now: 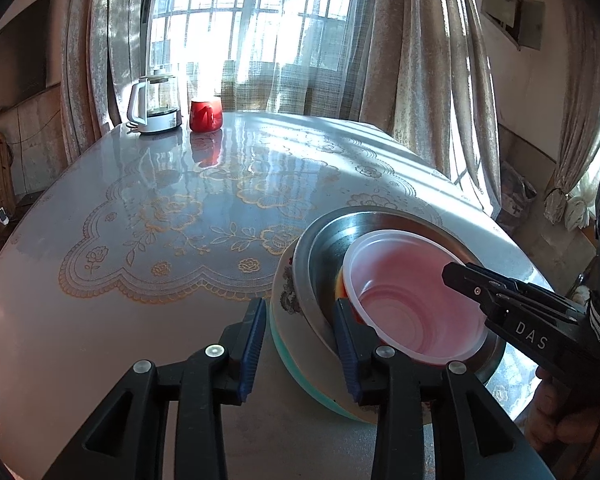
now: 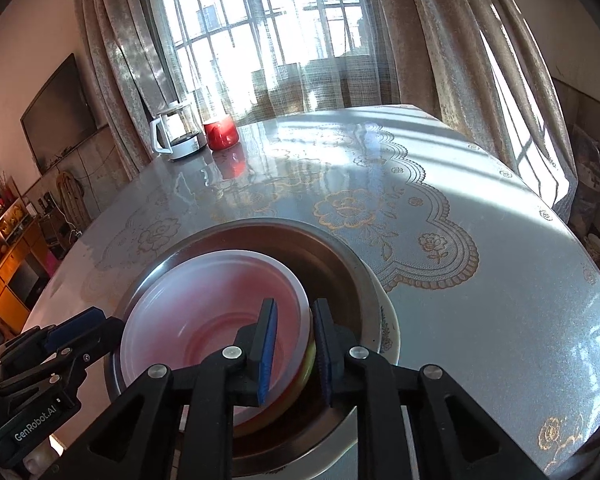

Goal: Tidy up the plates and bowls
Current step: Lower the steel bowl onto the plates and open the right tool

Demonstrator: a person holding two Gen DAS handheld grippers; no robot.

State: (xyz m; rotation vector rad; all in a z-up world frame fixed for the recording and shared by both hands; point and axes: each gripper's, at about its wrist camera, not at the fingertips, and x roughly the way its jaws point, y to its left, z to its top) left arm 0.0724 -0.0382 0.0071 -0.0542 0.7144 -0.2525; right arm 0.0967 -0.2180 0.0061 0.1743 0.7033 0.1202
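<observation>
A stack stands near the table's front edge. At the bottom is a teal plate [image 1: 300, 380], then a floral plate [image 1: 286, 292] [image 2: 388, 332], then a steel bowl [image 1: 332, 240] [image 2: 332, 264]. Inside it a red and yellow bowl [image 1: 342, 284] [image 2: 306, 364] holds a white plastic bowl [image 1: 412, 300] [image 2: 204, 312]. My left gripper [image 1: 300, 344] [image 2: 88, 340] is open astride the stack's left rim, one finger inside the steel bowl, one outside the plates. My right gripper [image 2: 296, 352] [image 1: 460, 280] straddles the white bowl's right rim, with a gap showing at the inner pad.
A glass kettle [image 1: 154, 108] [image 2: 178, 136] and a red mug [image 1: 206, 114] [image 2: 220, 134] stand at the far left of the lace-covered table [image 1: 140, 220]. Curtains and a window lie behind. A person's hand [image 1: 556, 408] holds the right gripper. A dark TV [image 2: 60, 112] hangs on the left wall.
</observation>
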